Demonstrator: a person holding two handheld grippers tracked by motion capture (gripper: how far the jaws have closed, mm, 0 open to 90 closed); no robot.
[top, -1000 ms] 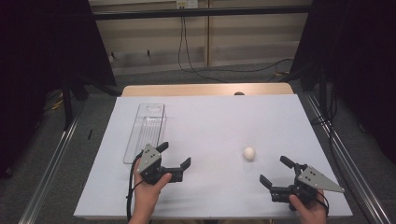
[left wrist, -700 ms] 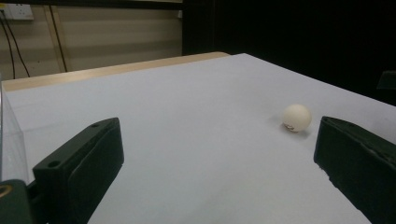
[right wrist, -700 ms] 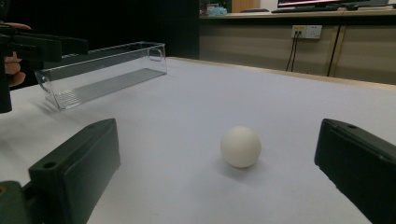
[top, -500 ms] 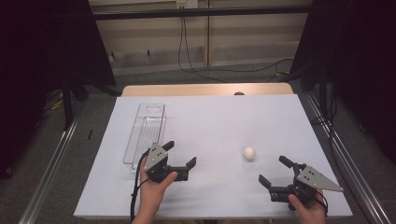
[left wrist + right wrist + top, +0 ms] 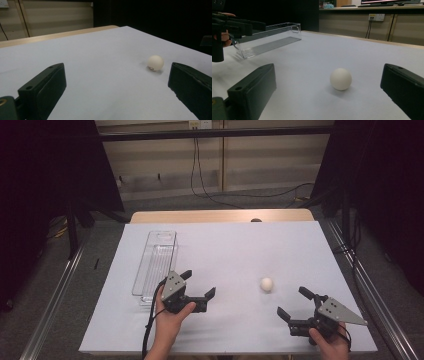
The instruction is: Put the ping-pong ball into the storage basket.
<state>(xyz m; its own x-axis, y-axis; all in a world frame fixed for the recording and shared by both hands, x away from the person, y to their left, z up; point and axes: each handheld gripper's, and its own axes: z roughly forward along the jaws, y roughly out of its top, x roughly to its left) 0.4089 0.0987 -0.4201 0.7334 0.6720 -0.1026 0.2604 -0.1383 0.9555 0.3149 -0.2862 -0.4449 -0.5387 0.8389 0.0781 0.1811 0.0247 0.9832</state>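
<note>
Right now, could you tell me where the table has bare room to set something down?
The far half beyond the small white ball and right of the clear plastic tray lies bare. The near edge is crowded.

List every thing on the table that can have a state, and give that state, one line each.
Left gripper: jaws open, holding nothing, beside the near end of the clear tray.
Right gripper: jaws open, holding nothing, pointed at the ball.
Ball: loose on the white table cover, apart from both grippers.
Clear tray: upright on the table, nothing in it.
White table cover: lying flat.
</note>
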